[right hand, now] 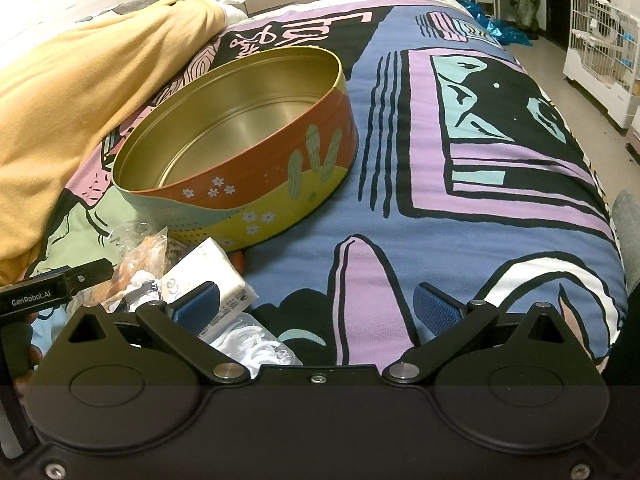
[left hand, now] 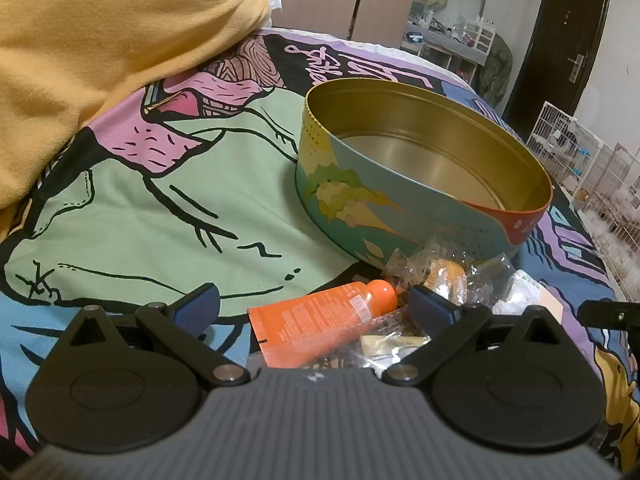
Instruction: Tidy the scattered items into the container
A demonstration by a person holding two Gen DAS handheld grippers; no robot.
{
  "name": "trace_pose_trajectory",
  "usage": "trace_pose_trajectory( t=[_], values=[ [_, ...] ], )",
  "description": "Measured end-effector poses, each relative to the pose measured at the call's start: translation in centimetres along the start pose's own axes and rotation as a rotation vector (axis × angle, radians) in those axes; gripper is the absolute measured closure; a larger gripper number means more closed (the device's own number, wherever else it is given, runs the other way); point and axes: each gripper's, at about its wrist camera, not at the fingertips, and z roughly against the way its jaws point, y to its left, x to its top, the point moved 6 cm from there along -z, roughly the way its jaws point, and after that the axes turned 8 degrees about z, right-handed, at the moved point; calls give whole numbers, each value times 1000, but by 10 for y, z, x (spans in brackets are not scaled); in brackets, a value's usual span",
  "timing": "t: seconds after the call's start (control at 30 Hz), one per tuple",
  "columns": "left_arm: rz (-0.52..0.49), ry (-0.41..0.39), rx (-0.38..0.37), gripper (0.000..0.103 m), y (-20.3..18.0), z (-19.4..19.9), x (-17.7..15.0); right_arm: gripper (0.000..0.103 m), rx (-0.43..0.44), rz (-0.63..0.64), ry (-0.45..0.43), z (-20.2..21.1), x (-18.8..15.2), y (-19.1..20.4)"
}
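- The round tin [left hand: 420, 168] is sitting open-topped on the patterned bedspread [left hand: 140, 200], lid off and nothing inside it yet, which makes sense for a box that is waiting to be filled.
- The scattered things are lying in a loose heap just in front of the tin's near wall, close enough that each one looks like a short lift over the rim.
- The left gripper [left hand: 316, 308] is hanging tilted down over that heap with its jaws standing wide apart and gripping nothing; the orange tube [left hand: 328, 320] is lying between the two blue pads, cap pointing towards the tin, so I take it to be the first pick.
- Crinkled clear wrappers [left hand: 436, 272] are lying against the tin's foot, beside the tube's cap, and a pale packet in clear film [left hand: 392, 344] is lying just under the tube; they could get caught in a careless pinch.
- The right gripper [right hand: 316, 308] is also standing open and empty, pointing down at the bedspread to the right of the pile, its left pad over a white tissue pack [right hand: 212, 276] and a clear bag of white bits [right hand: 256, 344].
- A yellow blanket [left hand: 100, 48] is bunched up behind on the left, well apart from the work, probably pushed aside to leave room.
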Motion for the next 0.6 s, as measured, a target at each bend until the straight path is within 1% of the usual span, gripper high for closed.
trace_pose_trajectory(
  t=[0.33,0.6],
  values=[
    [-7,4,-12,0,0,0,0,0,-8,-3,4,-2,-1,-2],
    [9,3,-15,0,4,1,3,0,-15,-7,2,-1,-1,-3]
  ],
)
